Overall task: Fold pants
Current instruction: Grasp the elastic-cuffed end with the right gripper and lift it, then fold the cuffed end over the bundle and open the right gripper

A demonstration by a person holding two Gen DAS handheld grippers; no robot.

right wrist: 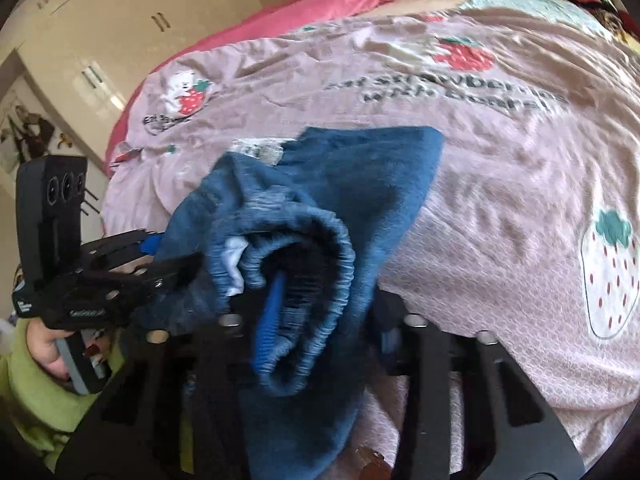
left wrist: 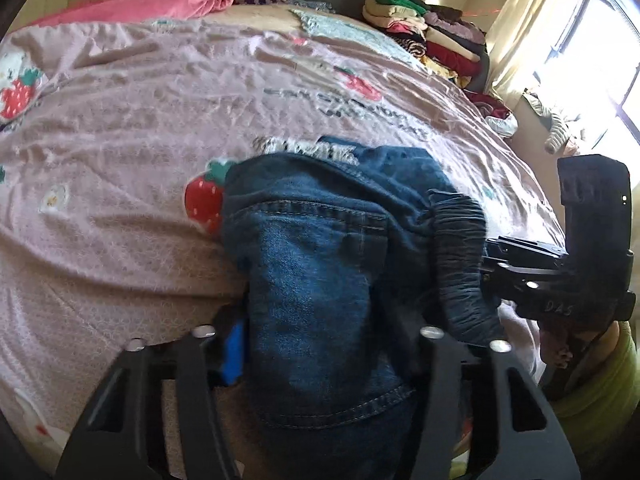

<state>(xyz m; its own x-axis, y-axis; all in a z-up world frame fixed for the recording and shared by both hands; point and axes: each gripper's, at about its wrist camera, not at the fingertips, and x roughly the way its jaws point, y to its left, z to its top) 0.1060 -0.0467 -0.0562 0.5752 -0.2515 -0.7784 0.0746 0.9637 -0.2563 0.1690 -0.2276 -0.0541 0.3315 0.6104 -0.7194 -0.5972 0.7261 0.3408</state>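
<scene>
At the near edge of the bed (left wrist: 120, 128), both grippers are gripping the bunched, soft, limp denim pants (left wrist: 320, 248), the left gripper (left wrist: 316, 344) clamping a leg, the right gripper (right wrist: 320, 320) pinching the sturdier elastic waistband (right wrist: 336, 240), likely the surest hold.

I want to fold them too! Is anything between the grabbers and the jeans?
Nothing visible. The jeans sit right between the left gripper's fingers, and their stretchy waistband is inside the right gripper, over the pink strawberry bedspread.
</scene>
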